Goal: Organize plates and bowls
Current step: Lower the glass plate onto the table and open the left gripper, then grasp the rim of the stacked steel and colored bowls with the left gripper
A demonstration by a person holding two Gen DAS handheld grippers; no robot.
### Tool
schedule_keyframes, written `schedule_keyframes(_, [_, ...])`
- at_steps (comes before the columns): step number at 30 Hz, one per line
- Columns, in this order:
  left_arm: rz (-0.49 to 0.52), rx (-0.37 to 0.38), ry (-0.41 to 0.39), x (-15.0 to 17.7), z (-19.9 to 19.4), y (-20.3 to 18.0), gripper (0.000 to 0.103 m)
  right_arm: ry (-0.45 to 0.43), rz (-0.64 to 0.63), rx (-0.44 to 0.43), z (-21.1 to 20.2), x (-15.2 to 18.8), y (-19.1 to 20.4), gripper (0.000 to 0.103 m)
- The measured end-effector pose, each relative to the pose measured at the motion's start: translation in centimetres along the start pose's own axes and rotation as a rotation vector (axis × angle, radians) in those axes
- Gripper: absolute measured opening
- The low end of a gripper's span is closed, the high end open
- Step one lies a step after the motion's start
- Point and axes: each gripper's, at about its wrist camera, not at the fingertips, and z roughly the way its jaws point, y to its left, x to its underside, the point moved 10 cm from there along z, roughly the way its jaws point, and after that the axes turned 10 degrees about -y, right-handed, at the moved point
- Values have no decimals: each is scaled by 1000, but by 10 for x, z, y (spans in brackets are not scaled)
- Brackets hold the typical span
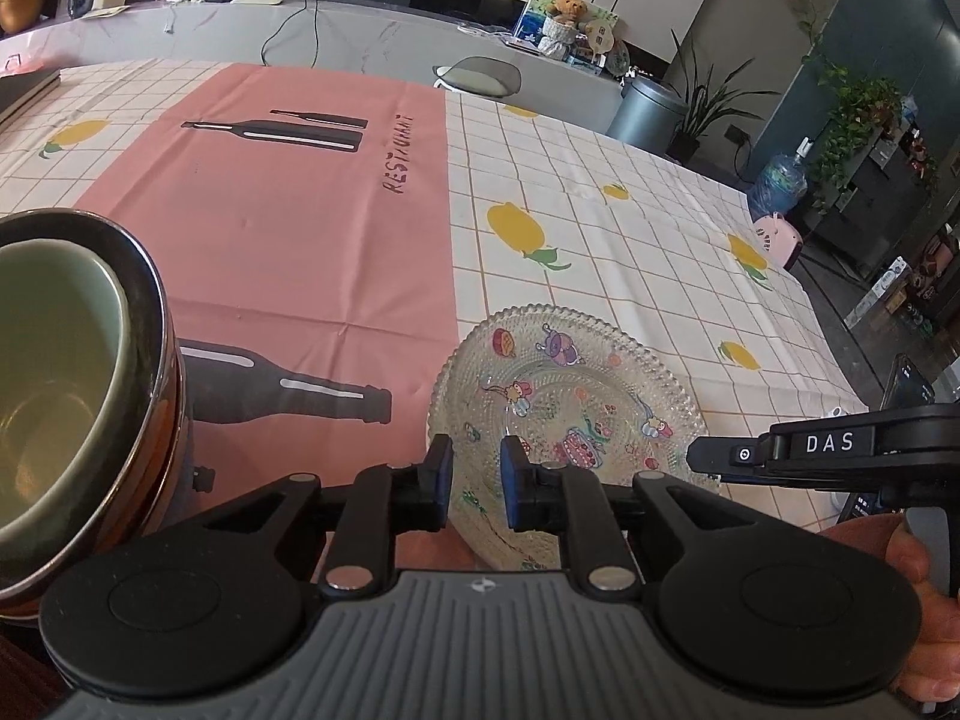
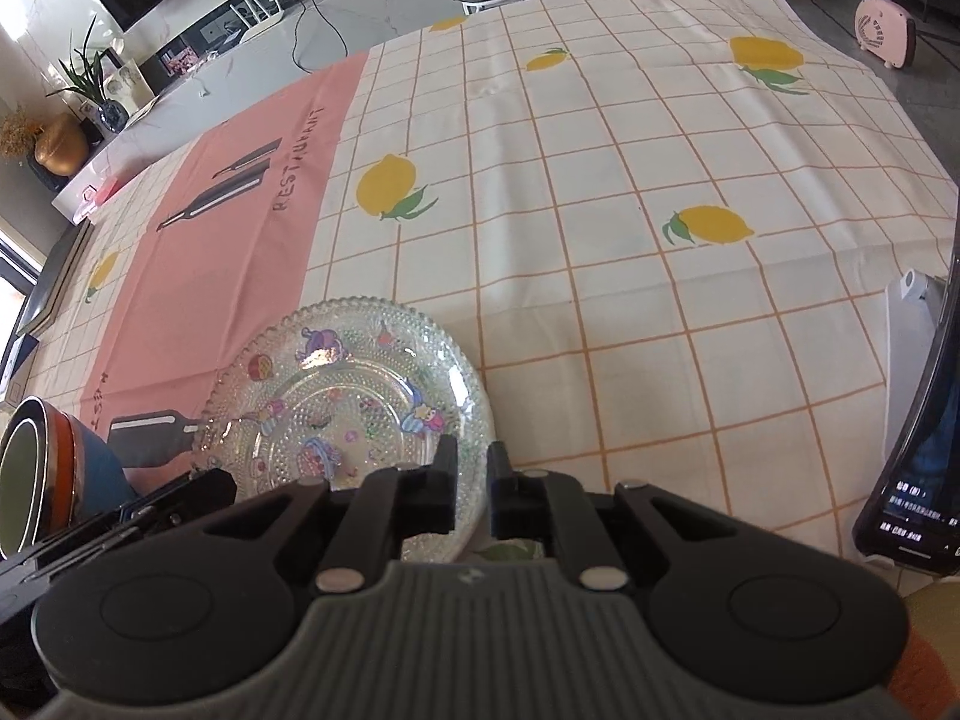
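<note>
The glass plate (image 2: pixel 351 414) lies flat on the tablecloth (image 2: pixel 600 240), half on the pink strip and half on the checked part, and both grippers are at its near rim. The right gripper (image 2: pixel 473 483) is the closer: its fingers are nearly together and straddle the plate's right near edge, one over the glass and one just outside it, though I cannot tell whether they are pinching the rim. The left gripper (image 1: pixel 475 480) has its blue-padded fingers (image 1: pixel 513 480) parted with a clear gap, holding nothing, the plate's left near edge just ahead of them. The left view alone shows that the stacked bowls (image 1: pixel 72 372), a green one nested in a steel-rimmed one, sit close on the left; the right view shows the plate's full outline.
</note>
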Motion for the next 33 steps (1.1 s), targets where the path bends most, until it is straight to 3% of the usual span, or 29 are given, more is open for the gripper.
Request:
schedule_keyframes(7, [20, -32, 15, 7, 1, 2, 19, -10, -73, 23, 0, 2, 7, 7])
schedule_keyframes(16, [3, -22, 17, 8, -2, 0, 24, -18, -49, 19, -2, 0, 4, 7])
schedule_keyframes(18, [-3, -13, 19, 7, -5, -1, 29, -36, -41, 25, -4, -2, 2, 12])
schedule_keyframes(20, [0, -12, 12, 5, -11, -4, 37, -67, -58, 34, -10, -4, 4, 29])
schedule_keyframes(22, [25, -17, 3, 1, -19, -8, 44, -86, -99, 54, -14, -5, 8, 37])
schedule_keyframes(28, [74, -17, -8, -15, -44, -13, 47, -143, -238, 119, -25, -9, 22, 41])
schedule_keyframes(33, [87, -10, -20, -30, -69, -8, 47, -150, -246, 117, -40, -7, 34, 44])
